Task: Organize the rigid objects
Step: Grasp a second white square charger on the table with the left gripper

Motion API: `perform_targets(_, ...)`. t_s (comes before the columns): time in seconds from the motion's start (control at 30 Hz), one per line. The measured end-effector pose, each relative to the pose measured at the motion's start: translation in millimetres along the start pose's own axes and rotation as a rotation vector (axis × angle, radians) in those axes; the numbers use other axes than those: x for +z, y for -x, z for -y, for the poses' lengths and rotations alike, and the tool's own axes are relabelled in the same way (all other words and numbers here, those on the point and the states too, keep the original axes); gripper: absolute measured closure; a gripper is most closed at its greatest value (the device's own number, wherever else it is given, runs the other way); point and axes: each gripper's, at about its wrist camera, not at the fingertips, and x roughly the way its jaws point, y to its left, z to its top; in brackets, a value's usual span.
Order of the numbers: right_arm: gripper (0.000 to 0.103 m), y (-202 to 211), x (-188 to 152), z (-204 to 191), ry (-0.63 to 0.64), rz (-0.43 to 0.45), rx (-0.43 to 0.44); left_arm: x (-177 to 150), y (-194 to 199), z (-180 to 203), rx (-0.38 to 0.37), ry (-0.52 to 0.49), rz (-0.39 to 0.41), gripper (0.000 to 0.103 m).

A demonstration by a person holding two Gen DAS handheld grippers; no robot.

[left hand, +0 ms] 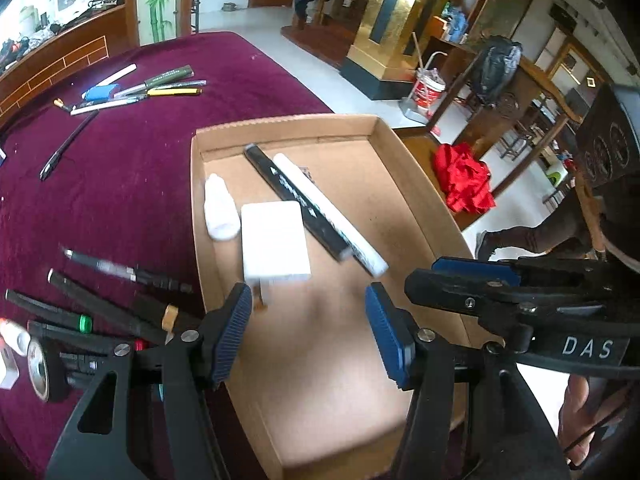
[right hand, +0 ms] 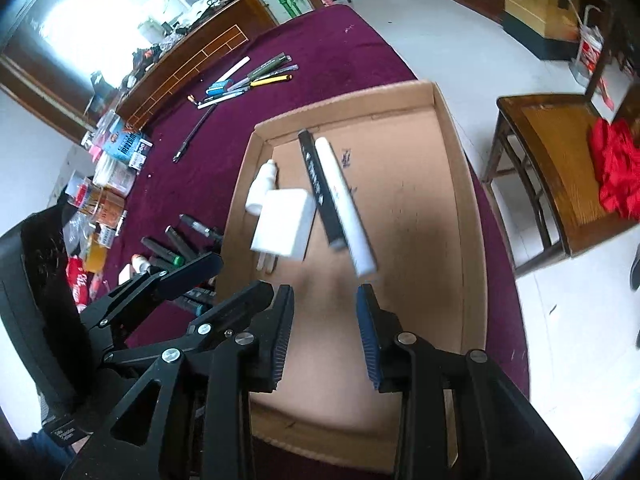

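Left wrist view: left gripper (left hand: 308, 332) spread wide, empty, hovering over the cardboard tray (left hand: 416, 184). White charger plug (left hand: 276, 240) lying in the tray just ahead of the left fingertip, beside a white dropper bottle (left hand: 218, 208); black stick (left hand: 296, 204) and white tube (left hand: 328, 216) side by side beyond.

Right wrist view: right gripper (right hand: 325, 332) parted, holding nothing, above the tray's (right hand: 460, 184) floor. Charger plug (right hand: 284, 224) ahead-left, white tube (right hand: 346, 204) straight ahead, dark markers (right hand: 176, 244) outside the tray on the maroon cloth (right hand: 168, 184).

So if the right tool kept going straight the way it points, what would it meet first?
Probably the bare floor of the cardboard box, just short of the white tube; the right tool is open and empty. Depth is unclear.
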Motion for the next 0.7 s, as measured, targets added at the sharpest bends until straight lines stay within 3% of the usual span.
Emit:
perform_targets(0.2,0.074,11,-23,-11,-0.028,0.017,0.006,-12,22,-8,-0.038,0.015,0.017,0.045)
perform_targets(0.7,0.074,7,-47,-71,0.057,0.023,0.026,-41,71,-66,-0.010,0.098,0.081,0.045)
